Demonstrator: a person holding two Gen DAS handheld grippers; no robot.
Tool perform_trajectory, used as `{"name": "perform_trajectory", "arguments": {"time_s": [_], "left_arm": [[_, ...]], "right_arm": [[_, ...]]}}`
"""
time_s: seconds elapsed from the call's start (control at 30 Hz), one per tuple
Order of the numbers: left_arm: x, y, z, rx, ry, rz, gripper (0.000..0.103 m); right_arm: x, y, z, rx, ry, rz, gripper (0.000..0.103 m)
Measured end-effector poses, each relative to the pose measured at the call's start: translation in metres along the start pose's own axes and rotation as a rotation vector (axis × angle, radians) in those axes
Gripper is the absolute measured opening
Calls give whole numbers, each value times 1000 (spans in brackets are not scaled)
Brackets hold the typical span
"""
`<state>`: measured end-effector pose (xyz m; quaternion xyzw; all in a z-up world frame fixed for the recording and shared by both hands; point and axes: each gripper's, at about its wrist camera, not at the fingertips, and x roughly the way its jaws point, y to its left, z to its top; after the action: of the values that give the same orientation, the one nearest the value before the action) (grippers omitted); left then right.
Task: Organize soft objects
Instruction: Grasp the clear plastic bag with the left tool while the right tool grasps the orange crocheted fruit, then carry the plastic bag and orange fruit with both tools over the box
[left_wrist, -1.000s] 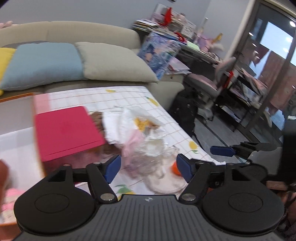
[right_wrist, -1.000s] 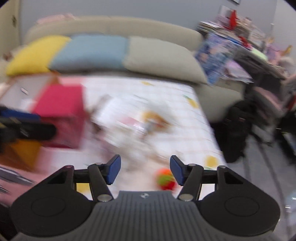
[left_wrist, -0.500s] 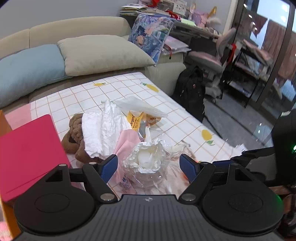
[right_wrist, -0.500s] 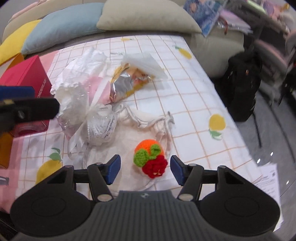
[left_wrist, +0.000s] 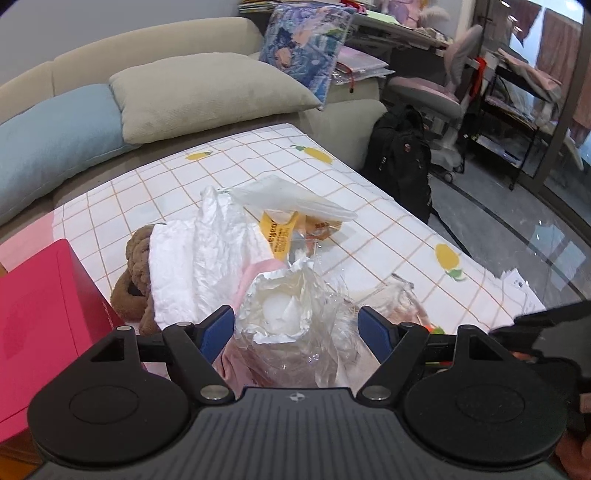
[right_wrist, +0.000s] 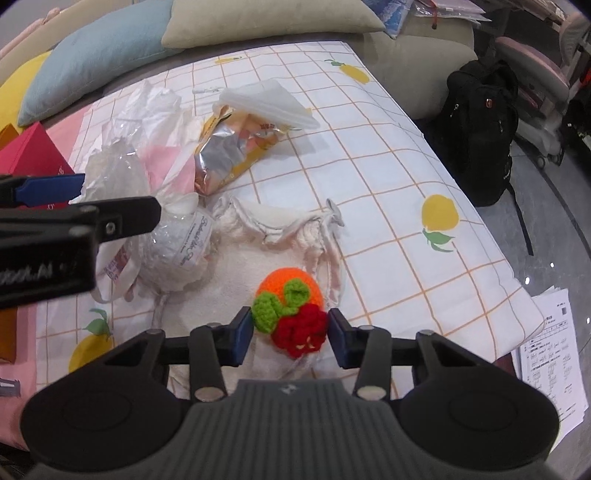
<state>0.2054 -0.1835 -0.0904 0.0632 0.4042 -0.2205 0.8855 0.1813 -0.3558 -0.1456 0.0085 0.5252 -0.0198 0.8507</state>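
Crocheted fruit (right_wrist: 291, 310) on a cream drawstring bag (right_wrist: 266, 258), on the desk (right_wrist: 388, 177).
Right hand-held gripper (right_wrist: 290, 330) has just been closing, its pads touching the fruit's sides. Left hand-held gripper (left_wrist: 295, 328) hangs wide open over a clear plastic wrapper (left_wrist: 291, 325), gripping nothing.

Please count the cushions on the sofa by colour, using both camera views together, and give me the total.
Yellow cushion: 1
Light blue cushion: 1
Beige cushion: 1
Printed blue cushion: 1
Total: 4
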Motion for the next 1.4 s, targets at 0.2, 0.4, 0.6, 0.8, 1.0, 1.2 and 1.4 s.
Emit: {"name": "perform_trajectory", "arguments": {"time_s": [0.2,0.4,0.6,0.8,1.0,1.2,1.4], "left_arm": [[-5,1,-1,19,-14,18,48],[-26,0,-3,11,-67,5,40],[-60,-1,-14,-2,-110,9,40],[-105,8,-28,-11,-171,15,40],[-158,34,-47,-68,-242,57,40],[-200,73,-66,-173,-292,182,40],[-226,104,-80,-241,-319,330,40]], "right_arm": [[-7,-1,0,10,-38,4,42],[-15,-3,-2,16,-89,25,42],[-33,-1,-6,7,-155,35,42],[-56,15,-15,-3,-181,93,42],[-88,68,-26,-166,-228,153,42],[-122,126,-24,-309,-299,271,42],[-139,190,-25,-441,-325,403,42]]}}
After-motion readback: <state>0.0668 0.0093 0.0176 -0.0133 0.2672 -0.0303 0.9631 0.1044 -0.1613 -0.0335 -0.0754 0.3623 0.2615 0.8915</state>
